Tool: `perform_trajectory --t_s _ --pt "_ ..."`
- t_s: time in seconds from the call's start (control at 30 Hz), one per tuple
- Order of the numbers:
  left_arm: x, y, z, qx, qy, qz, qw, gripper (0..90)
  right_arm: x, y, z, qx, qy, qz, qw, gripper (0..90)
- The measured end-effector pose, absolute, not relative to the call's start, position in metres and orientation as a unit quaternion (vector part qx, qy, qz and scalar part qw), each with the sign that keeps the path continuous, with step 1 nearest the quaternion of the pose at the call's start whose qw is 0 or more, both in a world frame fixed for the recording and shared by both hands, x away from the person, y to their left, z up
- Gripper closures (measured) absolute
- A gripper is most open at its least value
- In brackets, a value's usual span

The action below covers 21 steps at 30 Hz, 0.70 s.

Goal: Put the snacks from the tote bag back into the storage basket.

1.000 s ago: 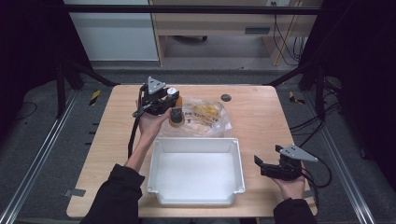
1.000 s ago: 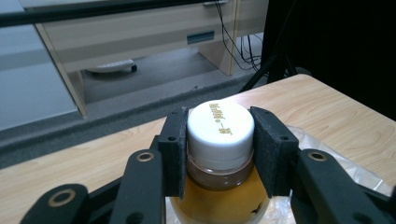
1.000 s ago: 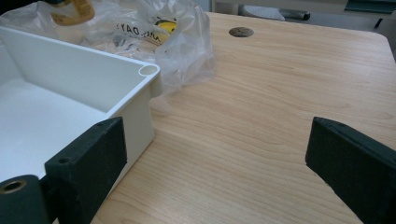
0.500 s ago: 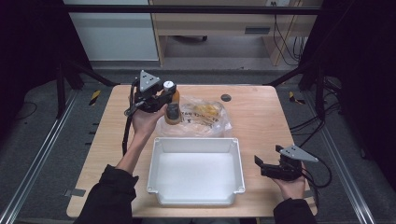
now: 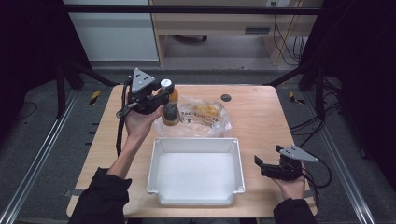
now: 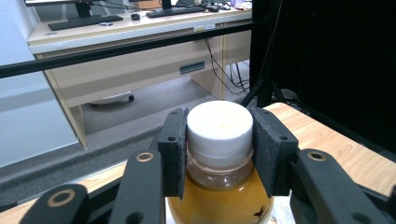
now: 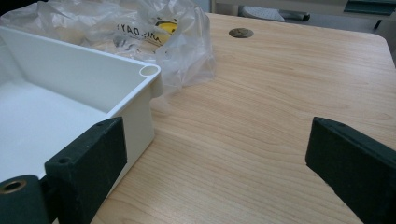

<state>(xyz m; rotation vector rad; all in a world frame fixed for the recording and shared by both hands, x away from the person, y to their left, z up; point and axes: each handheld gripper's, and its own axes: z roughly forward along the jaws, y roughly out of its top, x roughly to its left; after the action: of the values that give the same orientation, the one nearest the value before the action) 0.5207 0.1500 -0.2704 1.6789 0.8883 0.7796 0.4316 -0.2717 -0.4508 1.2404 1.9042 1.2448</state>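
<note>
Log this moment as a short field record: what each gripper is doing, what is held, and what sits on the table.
left gripper: shut on the cap and neck of the bottle, lifted above the table
held item: clear plastic bottle of amber liquid with a white screw cap, upright
right gripper: open, empty, low over the table to the right of the bin
bin: white rectangular plastic bin, empty, at the near middle
bag: crumpled clear plastic bag with yellow contents, just behind the bin
table: light wooden table
</note>
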Motion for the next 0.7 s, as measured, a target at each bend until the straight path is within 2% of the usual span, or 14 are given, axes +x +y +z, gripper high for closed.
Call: perform_trajectory --t_s 0.7 --pt "0.486 0.163 -0.285 0.7 0.361 0.308 0.533 59.1 0.431 -0.271 -0.451 0.46 0.709 0.461 0.271 5.6"
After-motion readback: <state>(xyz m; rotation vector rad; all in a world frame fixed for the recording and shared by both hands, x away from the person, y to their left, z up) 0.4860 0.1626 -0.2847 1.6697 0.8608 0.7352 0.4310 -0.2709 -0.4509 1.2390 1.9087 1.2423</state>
